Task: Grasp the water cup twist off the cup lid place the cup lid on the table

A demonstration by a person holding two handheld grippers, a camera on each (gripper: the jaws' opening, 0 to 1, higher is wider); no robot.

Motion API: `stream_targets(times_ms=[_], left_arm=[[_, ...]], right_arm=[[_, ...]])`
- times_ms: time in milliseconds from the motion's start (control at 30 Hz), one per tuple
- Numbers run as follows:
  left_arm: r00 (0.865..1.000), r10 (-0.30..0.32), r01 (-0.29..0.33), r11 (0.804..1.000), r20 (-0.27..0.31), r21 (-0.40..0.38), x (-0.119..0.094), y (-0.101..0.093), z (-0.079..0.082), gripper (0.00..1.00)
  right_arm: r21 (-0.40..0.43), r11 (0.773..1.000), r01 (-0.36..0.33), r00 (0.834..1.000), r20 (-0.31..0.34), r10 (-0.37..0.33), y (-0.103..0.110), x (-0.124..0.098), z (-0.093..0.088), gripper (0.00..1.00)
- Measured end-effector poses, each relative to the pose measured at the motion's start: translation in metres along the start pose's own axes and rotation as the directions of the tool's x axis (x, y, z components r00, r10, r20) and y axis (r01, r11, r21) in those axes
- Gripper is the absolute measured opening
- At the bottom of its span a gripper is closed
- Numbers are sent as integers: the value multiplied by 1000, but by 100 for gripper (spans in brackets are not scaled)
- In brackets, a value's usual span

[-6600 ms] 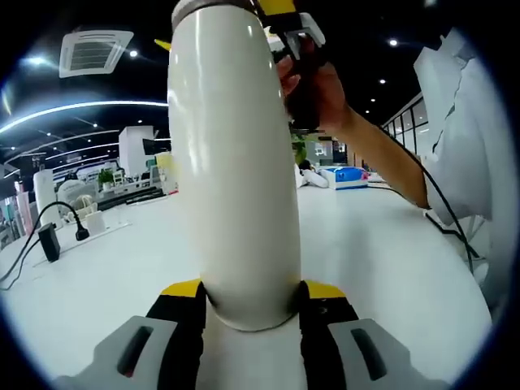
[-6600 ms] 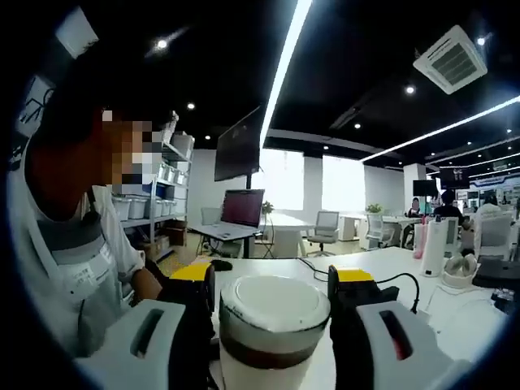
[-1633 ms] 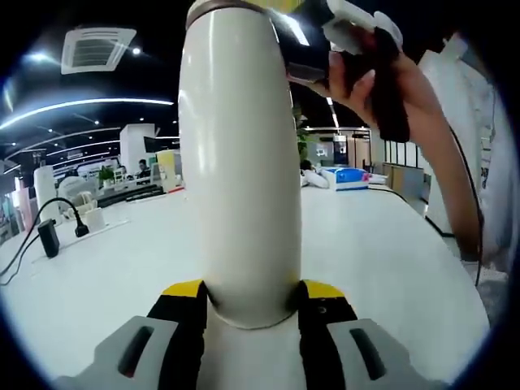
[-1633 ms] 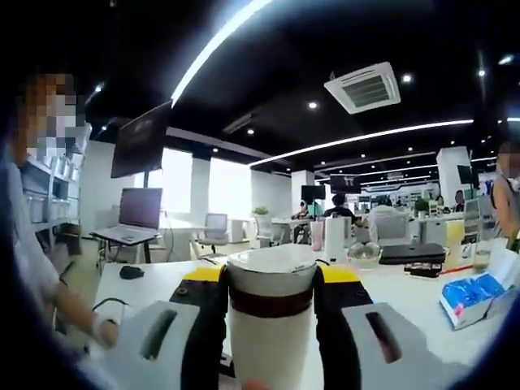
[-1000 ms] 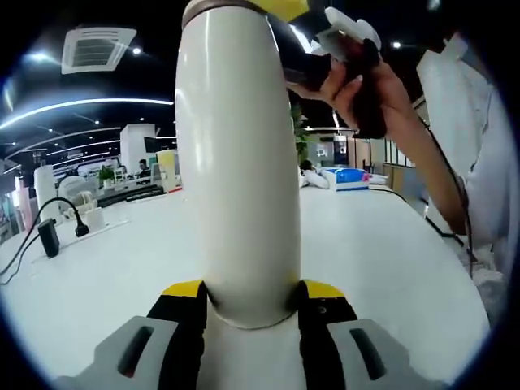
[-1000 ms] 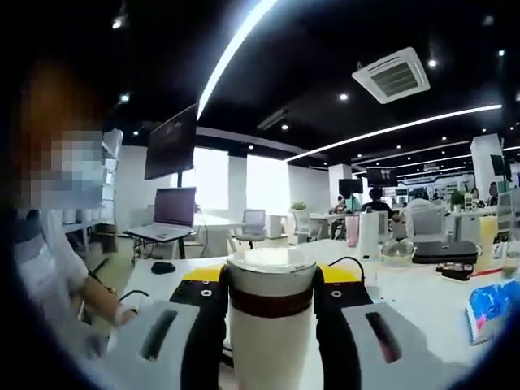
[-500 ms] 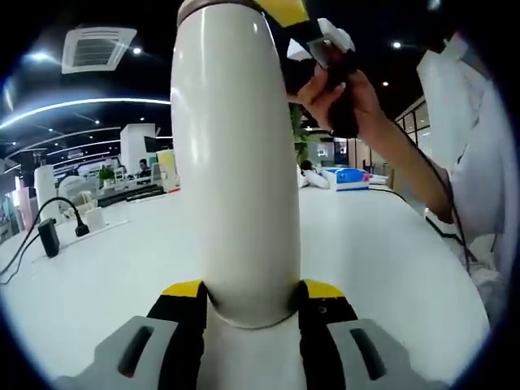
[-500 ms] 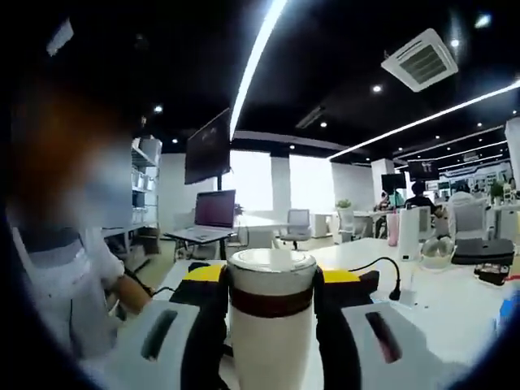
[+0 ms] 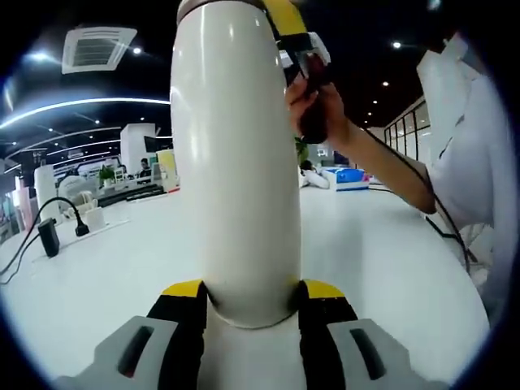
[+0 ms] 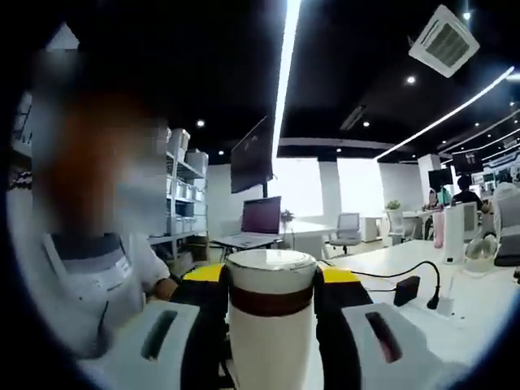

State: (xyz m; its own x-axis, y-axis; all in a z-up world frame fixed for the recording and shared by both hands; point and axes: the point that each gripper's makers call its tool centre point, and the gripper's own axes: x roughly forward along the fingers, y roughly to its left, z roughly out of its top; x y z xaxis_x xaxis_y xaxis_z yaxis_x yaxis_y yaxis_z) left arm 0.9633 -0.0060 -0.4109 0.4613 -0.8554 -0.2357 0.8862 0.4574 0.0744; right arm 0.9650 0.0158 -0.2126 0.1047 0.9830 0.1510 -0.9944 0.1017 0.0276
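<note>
left gripper (image 9: 248, 296): jaws pinch the cup (image 9: 236, 154) low on its body, one yellow-tipped jaw each side; cup stands tall along the view, cream white, held up off the tabletop (image 9: 382, 244). Likely the anchor hold, so the body can't spin while the top is turned.
right gripper (image 10: 270, 280): jaws pressed against the lid (image 10: 270, 280), one each side at the dark band under the pale top. In the left gripper view this gripper (image 9: 296, 36) sits at the cup's top end, gripped by the person's hand (image 9: 321, 110).
lid: on the cup, at its top; whether the thread is loose, cannot tell. No gap visible between lid and body.
step: judged mid-twist, lid not yet off, placing not begun.
why two holds: opposite ends of one cup, so turning one gripper against the other unscrews it.
tabletop: white, bare on the near-right side; a cable and plug (image 9: 49, 240) toward the left edge. The bare side looks like room for the lid.
risk: smooth rounded body could slip in the lower jaws under torque.
</note>
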Motion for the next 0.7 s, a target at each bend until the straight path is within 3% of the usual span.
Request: stream_targets(times_ms=[433,700], left_arm=[[1000,-3,3,1000,1,-1,2,1,0,46],[1000,-6,6,1000,1,-1,2,1,0,46]], right_arm=[[13,994,-105,994,16,105,3,-6,1,44],[28,994,-102,995,22,101,3,-7,1,45]])
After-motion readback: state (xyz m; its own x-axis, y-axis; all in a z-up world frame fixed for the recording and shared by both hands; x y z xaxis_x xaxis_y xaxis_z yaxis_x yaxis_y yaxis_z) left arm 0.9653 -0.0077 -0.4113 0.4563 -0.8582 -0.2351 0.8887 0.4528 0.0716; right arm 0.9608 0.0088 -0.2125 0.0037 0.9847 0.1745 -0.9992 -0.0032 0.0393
